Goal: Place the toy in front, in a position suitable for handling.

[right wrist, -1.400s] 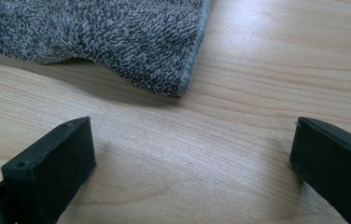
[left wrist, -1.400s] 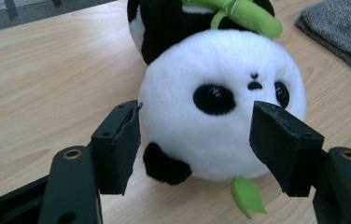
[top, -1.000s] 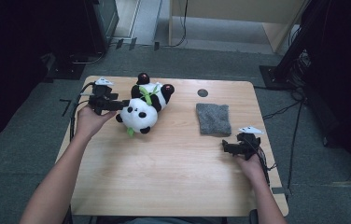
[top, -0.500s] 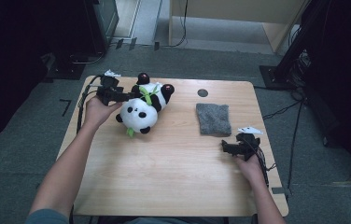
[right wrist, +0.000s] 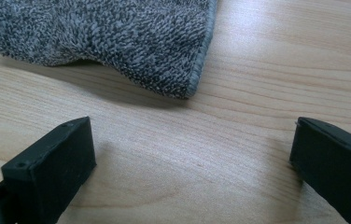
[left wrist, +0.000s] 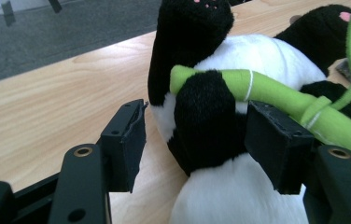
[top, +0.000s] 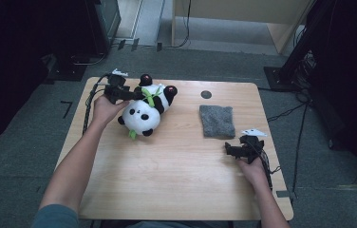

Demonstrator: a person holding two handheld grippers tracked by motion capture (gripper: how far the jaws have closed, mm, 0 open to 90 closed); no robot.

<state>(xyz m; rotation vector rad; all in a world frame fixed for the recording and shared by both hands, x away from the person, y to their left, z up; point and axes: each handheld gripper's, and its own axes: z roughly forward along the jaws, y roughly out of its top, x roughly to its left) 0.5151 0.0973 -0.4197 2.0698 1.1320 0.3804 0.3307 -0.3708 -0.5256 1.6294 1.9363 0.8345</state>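
Panda (left wrist: 239,140): black arm between left gripper (left wrist: 201,140) fingers, right one touching.

High view looks forward and down over the pale wooden counter (top: 176,166); left gripper view sits close against the black-and-white plush panda (left wrist: 239,154), right gripper view skims the shared counter.

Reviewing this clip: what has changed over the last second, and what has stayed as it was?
The left gripper has slid along the plush panda from beside its head toward the far end, and its open jaws now straddle a black arm that hugs the green bamboo stalk; one pad touches the fur, the other stands clear. The panda, the grey cloth and the open right gripper have stayed put.
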